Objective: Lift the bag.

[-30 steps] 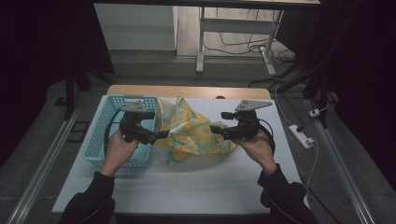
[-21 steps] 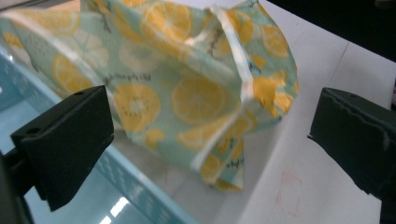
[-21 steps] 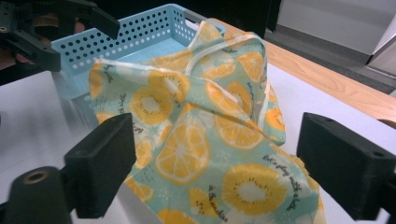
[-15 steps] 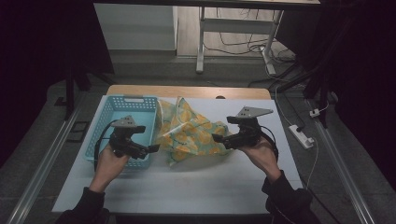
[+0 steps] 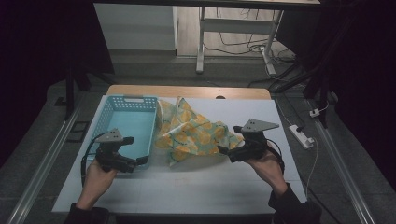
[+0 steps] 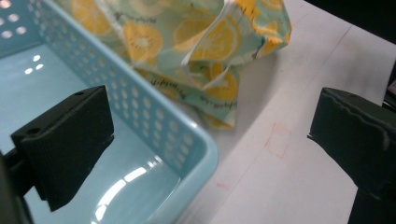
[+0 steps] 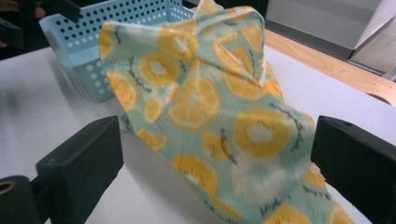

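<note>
A crumpled cloth [image 5: 194,133] printed with yellow citrus slices on pale green lies mid-table, its left edge against a light blue perforated basket [image 5: 122,108]. My left gripper [image 5: 141,161] hovers open at the basket's near right corner; in its own view the left gripper [image 6: 210,116] has jaws wide apart, the basket [image 6: 154,121] corner between them and the cloth [image 6: 187,42] beyond. My right gripper [image 5: 223,150] is open at the cloth's right end. In the right gripper view the right gripper [image 7: 215,140] straddles the cloth [image 7: 210,98] with jaws far apart.
White table surface [image 5: 196,186] stretches in front of the cloth, with a faint red square mark [image 6: 278,140] near the basket. A wooden strip [image 5: 187,91] edges the table's far side. A power strip [image 5: 301,135] and cables lie off the right side.
Both grippers have drawn back toward the person, away from the cloth. The left one has moved down to the basket's near corner. The cloth has slumped lower onto the table.
</note>
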`<state>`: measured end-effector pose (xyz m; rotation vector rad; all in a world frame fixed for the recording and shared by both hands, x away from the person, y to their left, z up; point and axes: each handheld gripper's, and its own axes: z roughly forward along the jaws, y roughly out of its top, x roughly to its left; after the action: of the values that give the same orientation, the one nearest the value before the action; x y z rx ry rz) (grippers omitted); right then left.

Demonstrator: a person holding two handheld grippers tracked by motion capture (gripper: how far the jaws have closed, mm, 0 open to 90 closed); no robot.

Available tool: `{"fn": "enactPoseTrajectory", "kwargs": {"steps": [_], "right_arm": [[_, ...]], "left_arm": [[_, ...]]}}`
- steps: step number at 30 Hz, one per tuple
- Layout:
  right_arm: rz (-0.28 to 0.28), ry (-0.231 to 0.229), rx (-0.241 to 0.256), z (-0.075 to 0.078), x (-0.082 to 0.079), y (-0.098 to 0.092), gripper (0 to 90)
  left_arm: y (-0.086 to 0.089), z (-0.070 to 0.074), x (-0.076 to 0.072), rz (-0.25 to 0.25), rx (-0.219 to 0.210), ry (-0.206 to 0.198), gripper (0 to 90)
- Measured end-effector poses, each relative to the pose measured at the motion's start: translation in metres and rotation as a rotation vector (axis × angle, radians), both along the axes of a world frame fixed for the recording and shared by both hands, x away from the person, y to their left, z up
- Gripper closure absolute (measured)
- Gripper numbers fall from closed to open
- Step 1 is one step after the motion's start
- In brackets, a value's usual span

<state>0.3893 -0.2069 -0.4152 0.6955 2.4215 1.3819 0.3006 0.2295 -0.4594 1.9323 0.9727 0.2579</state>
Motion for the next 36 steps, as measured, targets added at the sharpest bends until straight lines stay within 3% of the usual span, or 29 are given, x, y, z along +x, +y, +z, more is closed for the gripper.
{"fn": "enactPoseTrajectory", "kwargs": {"steps": [10,15,21,29,33,36], "right_arm": [[-0.058,-0.011,0.008,-0.010,-0.025,-0.029,2.4],[-0.113,-0.001,0.011,-0.020,-0.039,-0.046,0.0],[-0.176,0.013,-0.018,-0.041,-0.056,-0.067,0.0],[-0.254,0.012,-0.059,-0.063,-0.082,-0.094,0.0],[-0.286,0.067,-0.087,-0.074,-0.087,-0.106,0.0],[-0.298,0.101,-0.110,-0.080,-0.090,-0.112,0.0]], "left_arm": [[0.022,-0.015,-0.035,0.063,-0.027,0.010,0.0],[0.031,-0.020,-0.051,0.090,-0.035,0.013,0.0],[0.037,-0.032,-0.069,0.115,-0.009,0.035,0.0],[0.041,-0.051,-0.084,0.139,0.065,0.080,0.0],[0.041,-0.061,-0.086,0.141,0.093,0.119,0.0],[0.040,-0.060,-0.088,0.150,0.096,0.103,0.0]]}}
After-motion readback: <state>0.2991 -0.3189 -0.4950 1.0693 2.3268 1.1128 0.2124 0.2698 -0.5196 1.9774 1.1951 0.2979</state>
